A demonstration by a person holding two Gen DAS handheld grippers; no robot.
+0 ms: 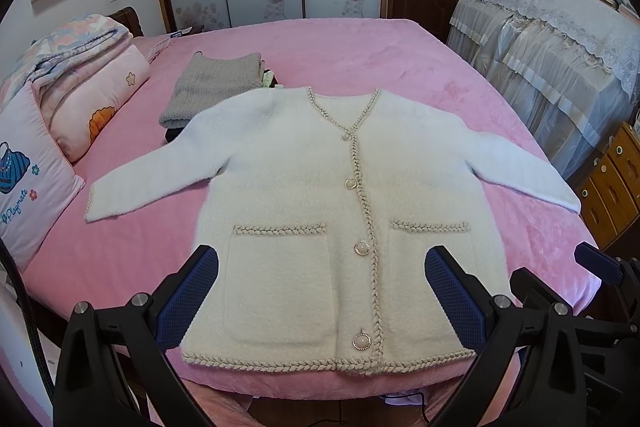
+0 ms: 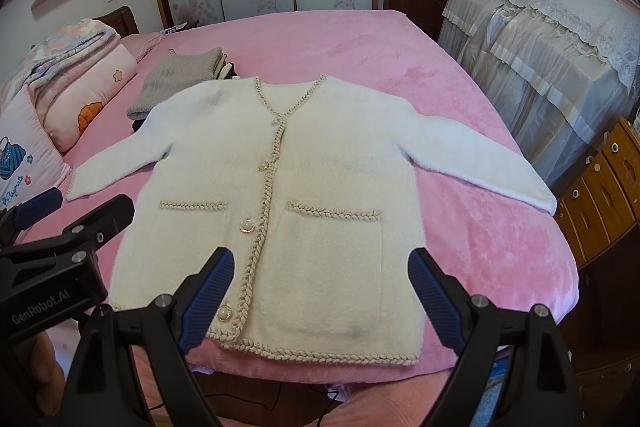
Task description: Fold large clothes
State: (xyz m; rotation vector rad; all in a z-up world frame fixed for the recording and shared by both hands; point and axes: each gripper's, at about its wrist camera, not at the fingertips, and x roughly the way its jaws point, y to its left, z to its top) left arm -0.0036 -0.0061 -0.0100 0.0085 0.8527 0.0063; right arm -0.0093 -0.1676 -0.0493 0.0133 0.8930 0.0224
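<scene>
Grippers [image 1: 322,263] [image 2: 322,265] wide, cardigan [image 1: 320,211] flat, grey knit [image 1: 212,83] behind

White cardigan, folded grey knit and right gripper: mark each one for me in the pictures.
White cardigan [image 1: 288,187], left wrist view, on the chest panel left of the buttons.
Folded grey knit [image 1: 216,83], left wrist view, on its top layer.
Right gripper [image 2: 320,291], right wrist view, midway between its open fingertips.

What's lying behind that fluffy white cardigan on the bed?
Behind the white cardigan lies a folded grey knit on the pink bedspread. Dark and pale items peek from beneath the knit; the cardigan's shoulder covers its near corner, so what they are stays hidden.
</scene>
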